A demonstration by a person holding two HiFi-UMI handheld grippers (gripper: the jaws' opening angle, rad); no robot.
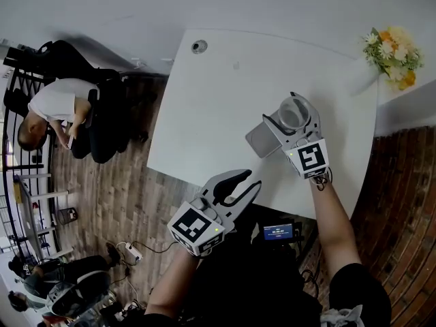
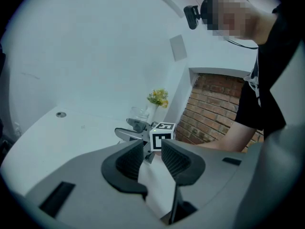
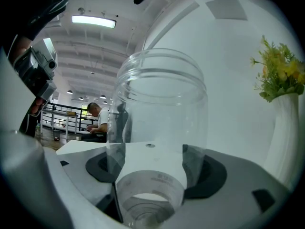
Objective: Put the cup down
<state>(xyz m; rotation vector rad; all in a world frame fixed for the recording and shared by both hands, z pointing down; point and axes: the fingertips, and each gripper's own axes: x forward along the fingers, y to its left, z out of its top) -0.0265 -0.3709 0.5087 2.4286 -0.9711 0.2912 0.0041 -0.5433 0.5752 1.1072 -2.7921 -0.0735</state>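
Note:
A clear plastic cup (image 1: 294, 111) stands upright between the jaws of my right gripper (image 1: 289, 122), which is shut on it over the right part of the white table (image 1: 218, 94). In the right gripper view the cup (image 3: 159, 128) fills the middle, with a dark pad on each side of its lower wall. Whether its base touches the table I cannot tell. My left gripper (image 1: 251, 180) hangs at the table's near edge, open with nothing between its fingers (image 2: 178, 159). From there I see the cup (image 2: 138, 113) and the right gripper (image 2: 139, 129) ahead.
A white vase of yellow flowers (image 1: 394, 53) stands at the table's far right corner, by a brick wall (image 1: 402, 203). A round cable hole (image 1: 199, 46) sits near the far edge. A person (image 1: 58, 111) sits to the left, off the table, on the wooden floor.

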